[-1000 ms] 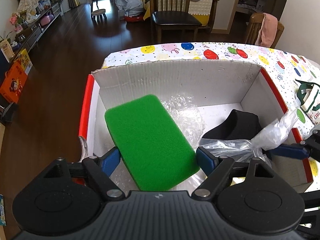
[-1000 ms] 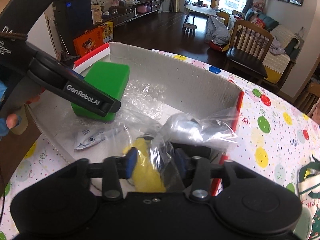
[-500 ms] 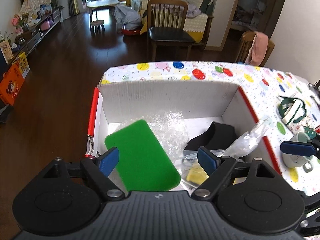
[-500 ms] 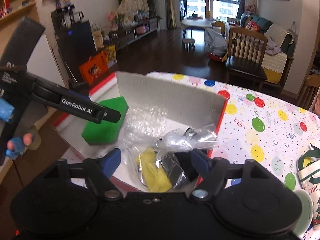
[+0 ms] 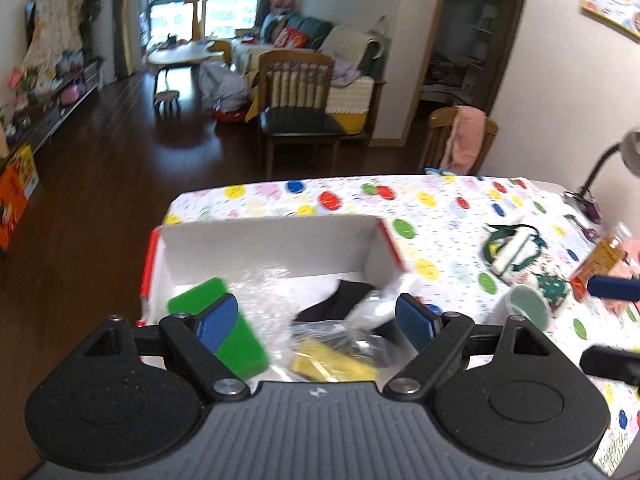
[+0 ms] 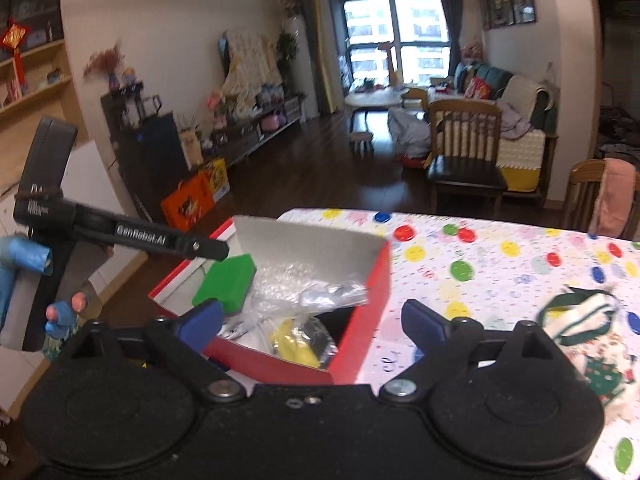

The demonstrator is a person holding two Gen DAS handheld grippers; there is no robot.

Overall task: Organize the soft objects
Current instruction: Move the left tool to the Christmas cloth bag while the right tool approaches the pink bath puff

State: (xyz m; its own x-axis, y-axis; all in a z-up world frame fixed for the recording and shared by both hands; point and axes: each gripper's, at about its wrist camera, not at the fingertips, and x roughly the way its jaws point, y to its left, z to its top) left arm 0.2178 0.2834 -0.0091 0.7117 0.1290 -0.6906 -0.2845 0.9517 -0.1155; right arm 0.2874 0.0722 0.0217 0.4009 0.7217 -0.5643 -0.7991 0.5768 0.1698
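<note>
Dark wood flooring and a dotted cloth on the desk (image 5: 440, 208) are seen behind the cardboard box (image 5: 264, 244) in the left wrist view. Above the box's near edge the left gripper (image 5: 316, 320) is held, fingers spread wide and empty. Inside lie a spongy green block (image 5: 200, 298), crinkled clear plastic bag (image 5: 340, 336) and black cloth (image 5: 348, 300).

From the right wrist view, the right gripper (image 6: 312, 322) is held above the box (image 6: 372, 280), fingers spread apart; a second ago the bag (image 6: 304, 320) was pinched.

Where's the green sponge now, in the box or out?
In. The green sponge lies inside the red cardboard box, at its left end beside the bubble wrap.
</note>
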